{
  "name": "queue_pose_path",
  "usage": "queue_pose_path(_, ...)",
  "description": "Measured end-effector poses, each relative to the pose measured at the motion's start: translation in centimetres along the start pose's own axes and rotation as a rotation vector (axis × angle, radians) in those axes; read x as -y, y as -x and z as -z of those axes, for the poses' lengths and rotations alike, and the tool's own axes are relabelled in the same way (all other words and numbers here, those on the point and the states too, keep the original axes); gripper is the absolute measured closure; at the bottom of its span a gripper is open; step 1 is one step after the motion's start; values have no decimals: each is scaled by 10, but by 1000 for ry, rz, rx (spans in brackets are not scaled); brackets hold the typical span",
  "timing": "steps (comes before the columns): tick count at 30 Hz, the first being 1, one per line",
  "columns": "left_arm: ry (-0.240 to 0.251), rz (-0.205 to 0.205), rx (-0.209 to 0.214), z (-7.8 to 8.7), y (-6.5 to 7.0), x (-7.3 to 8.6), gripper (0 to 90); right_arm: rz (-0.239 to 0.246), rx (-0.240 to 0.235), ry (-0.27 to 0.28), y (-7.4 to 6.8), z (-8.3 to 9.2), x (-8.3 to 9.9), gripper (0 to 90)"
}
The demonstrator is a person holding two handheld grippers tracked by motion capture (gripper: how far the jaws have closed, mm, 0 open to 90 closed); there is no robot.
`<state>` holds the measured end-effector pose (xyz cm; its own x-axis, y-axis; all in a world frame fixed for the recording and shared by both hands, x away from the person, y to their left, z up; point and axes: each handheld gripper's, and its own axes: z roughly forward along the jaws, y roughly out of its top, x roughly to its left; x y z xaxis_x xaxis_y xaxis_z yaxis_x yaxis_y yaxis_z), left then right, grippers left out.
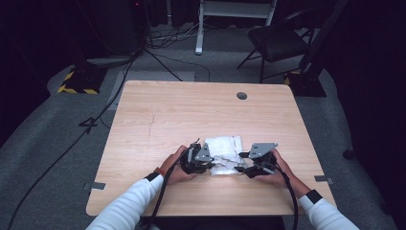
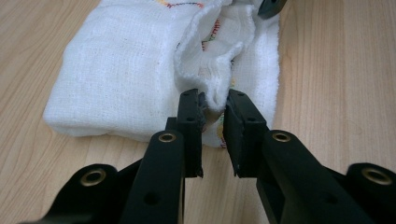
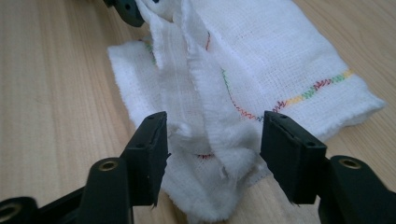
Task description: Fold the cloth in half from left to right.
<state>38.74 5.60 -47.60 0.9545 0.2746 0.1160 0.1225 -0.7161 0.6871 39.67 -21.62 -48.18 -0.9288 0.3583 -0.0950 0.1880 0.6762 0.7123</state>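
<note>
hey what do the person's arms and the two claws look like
White long sleeves with dark cuffs. Each hand holds a black claw; the left claw and right claw each carry a grey three-cornered plate on top and trail a black cable. Up close, the jaws are black with square pads and brass-coloured rivets.

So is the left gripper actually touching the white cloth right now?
Touching. The left gripper view shows the left gripper with its jaws nearly closed on a raised fold of the white cloth, the fabric pinched between them.
</note>
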Motion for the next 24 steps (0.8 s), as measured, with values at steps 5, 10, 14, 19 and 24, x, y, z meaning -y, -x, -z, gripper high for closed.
queue_pose_path(5,4,-8,3,1,1,-1,761,24,30,-17,0,-7,0,534)
queue_pose_path(10,5,-6,-2,2,2,-2,762,40,39,-6,0,-1,0,740)
queue_pose_path(14,11,-18,-9,5,2,-4,757,53,24,22,2,10,-1,832)
queue_pose_path(19,5,-26,8,6,7,-3,760,69,7,17,0,18,0,867)
queue_pose_path(24,-11,-32,32,4,14,0,758,76,-17,9,-2,21,4,871)
